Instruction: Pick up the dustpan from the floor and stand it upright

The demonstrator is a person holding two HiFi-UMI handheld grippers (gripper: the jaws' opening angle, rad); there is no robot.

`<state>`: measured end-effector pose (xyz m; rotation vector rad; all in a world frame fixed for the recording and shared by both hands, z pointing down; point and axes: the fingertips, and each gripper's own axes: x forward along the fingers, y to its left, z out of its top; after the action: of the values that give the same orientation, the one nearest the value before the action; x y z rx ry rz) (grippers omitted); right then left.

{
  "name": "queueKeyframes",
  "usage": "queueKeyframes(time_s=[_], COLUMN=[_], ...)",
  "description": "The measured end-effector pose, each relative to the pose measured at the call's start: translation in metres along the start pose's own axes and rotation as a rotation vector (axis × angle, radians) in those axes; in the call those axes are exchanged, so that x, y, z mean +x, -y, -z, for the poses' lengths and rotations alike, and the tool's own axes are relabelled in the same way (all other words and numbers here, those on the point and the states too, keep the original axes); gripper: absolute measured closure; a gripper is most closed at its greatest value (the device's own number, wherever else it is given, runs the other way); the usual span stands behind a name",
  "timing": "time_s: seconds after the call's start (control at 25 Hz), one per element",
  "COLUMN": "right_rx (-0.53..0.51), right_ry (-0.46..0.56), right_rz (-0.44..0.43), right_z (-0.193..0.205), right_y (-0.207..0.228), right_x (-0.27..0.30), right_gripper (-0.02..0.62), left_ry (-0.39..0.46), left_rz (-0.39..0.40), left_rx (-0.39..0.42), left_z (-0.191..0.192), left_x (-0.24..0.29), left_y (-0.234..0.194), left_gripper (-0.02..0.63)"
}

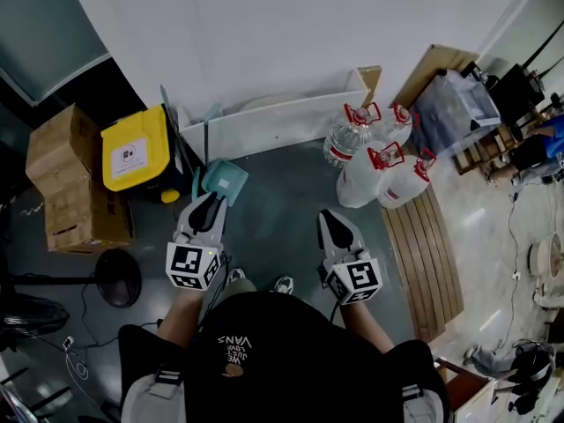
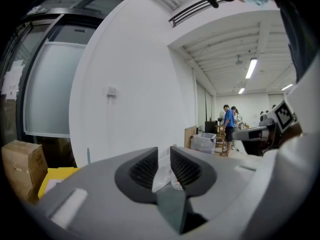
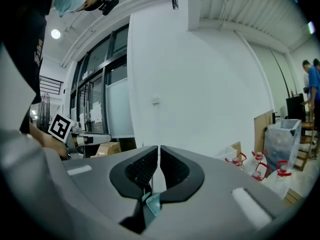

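Dustpan [image 1: 222, 181] looks propped upright on the floor beside the yellow bin [image 1: 134, 148]. The left gripper [image 1: 209, 201] is just off it, jaws slightly apart and empty. The right gripper [image 1: 332, 218] is pinched nearly closed, empty too. One careless brush from the left could topple it!

Storage area: cardboard boxes [image 1: 66, 179], water jugs [image 1: 379, 167]

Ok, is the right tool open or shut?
Shut. In the right gripper view the right tool has its two black pads almost together, with only a thin slit between them and nothing pinched there.
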<state>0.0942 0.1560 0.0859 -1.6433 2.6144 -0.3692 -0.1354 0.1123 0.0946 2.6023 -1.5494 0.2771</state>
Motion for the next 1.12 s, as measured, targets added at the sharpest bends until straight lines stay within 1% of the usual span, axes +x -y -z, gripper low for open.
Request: queueKeyframes(time_s=[0.12, 0.24, 0.4, 0.68, 0.84, 1.12], right_rx=[-0.003, -0.010, -0.022, -0.028, -0.025, -0.046], right_ry=[0.005, 0.003, -0.009, -0.043, -0.066, -0.074], right_rz=[0.006, 0.011, 0.016, 0.024, 0.018, -0.003], right_z=[-0.004, -0.004, -0.003, 0.004, 0.007, 0.009], right_y=[-0.014, -0.026, -0.040, -0.061, -0.076, -0.090], right_x=[0.000, 0.001, 0.004, 0.010, 0.014, 0.021], right_gripper=[0.590, 0.592, 0.594, 0.594, 0.594, 0.594], left_ry=[0.007, 0.016, 0.021, 0.006, 0.018, 0.039], left_rz=[0.028, 0.047, 0.077, 0.078, 0.068, 0.046], left_rx=[-0.003, -0.010, -0.003, -0.027, -0.023, -0.037], left_z=[-0.004, -0.006, -0.007, 0.003, 0.003, -0.001], left_x=[-0.012, -0.023, -0.041, -0.067, -0.076, -0.086], left_y=[0.001, 0.002, 0.000, -0.015, -0.024, -0.036], left_gripper=[0.502, 0.553, 0.554, 0.554, 0.554, 0.554])
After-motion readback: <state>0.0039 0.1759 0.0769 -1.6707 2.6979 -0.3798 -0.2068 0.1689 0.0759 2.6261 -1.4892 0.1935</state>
